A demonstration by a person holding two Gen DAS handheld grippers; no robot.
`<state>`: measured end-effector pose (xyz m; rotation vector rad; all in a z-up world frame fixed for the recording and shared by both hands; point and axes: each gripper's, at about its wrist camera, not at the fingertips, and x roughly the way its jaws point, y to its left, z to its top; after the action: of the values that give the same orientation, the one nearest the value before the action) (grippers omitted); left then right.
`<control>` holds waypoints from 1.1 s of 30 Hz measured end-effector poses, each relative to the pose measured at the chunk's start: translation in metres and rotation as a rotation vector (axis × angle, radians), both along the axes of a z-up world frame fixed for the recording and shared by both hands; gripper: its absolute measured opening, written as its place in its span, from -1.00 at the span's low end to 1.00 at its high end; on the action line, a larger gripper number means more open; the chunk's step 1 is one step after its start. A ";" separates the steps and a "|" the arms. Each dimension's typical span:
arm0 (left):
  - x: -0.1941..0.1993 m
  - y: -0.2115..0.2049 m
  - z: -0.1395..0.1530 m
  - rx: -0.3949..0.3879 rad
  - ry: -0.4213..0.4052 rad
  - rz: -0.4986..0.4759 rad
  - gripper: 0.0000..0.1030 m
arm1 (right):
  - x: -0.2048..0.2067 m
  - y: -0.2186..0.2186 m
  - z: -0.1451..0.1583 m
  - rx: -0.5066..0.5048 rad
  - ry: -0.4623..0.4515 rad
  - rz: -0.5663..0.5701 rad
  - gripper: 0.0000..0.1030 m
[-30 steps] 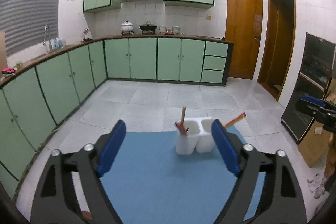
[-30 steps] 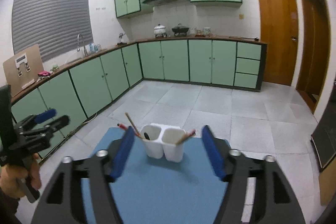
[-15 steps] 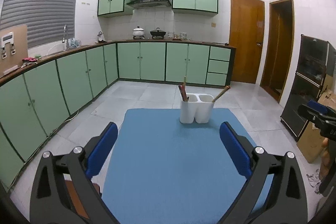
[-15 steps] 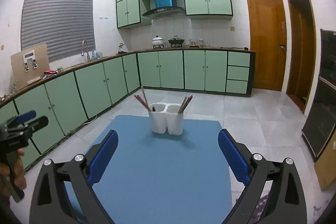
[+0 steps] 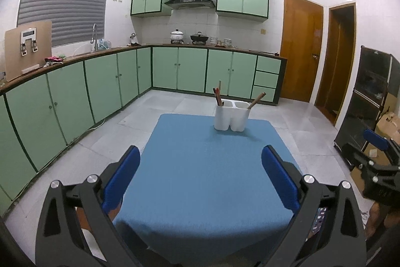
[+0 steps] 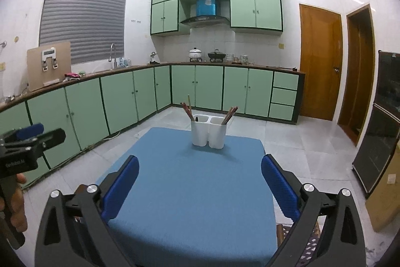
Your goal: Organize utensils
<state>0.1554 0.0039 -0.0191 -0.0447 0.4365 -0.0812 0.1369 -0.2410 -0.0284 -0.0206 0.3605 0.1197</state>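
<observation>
The white two-compartment utensil holder (image 5: pixel 232 116) stands upright at the far end of the blue tablecloth (image 5: pixel 200 179), chopsticks (image 6: pixel 188 108) in both compartments, so sorting looks finished. Well short of the holder, the left gripper (image 5: pixel 200 177) gapes empty; the right gripper (image 6: pixel 200 185) is opening, nothing between its jaws. Nothing loose seems left on the cloth, though its near edge is hidden, so the next move is probably just pulling away.

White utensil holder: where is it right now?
The white utensil holder stands at the far end of the blue tablecloth, centred ahead in both wrist views, chopsticks in both compartments.
</observation>
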 end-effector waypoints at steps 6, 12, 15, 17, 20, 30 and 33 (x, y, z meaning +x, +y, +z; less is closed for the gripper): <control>-0.028 -0.001 -0.001 0.004 0.011 0.002 0.87 | -0.028 0.010 -0.005 -0.013 0.001 -0.013 0.88; -0.052 -0.007 -0.001 0.020 0.020 0.005 0.90 | -0.044 0.009 -0.004 0.019 0.016 -0.032 0.88; -0.061 -0.005 -0.004 0.021 0.043 0.026 0.90 | -0.051 0.008 -0.004 0.026 0.011 -0.040 0.88; -0.066 -0.003 -0.007 0.025 0.065 0.047 0.90 | -0.056 0.010 -0.003 0.027 0.008 -0.043 0.88; -0.075 -0.003 -0.009 0.055 0.071 0.056 0.90 | -0.065 0.009 -0.002 0.029 -0.005 -0.046 0.88; -0.112 0.003 0.002 0.031 0.002 0.066 0.90 | -0.089 0.011 0.000 0.034 0.003 -0.056 0.88; -0.119 0.000 0.004 0.036 -0.010 0.077 0.90 | -0.096 0.011 0.000 0.038 0.001 -0.067 0.88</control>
<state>0.0361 0.0042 -0.0147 -0.0256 0.4261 0.0023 0.0406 -0.2295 -0.0282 0.0286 0.3593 0.0607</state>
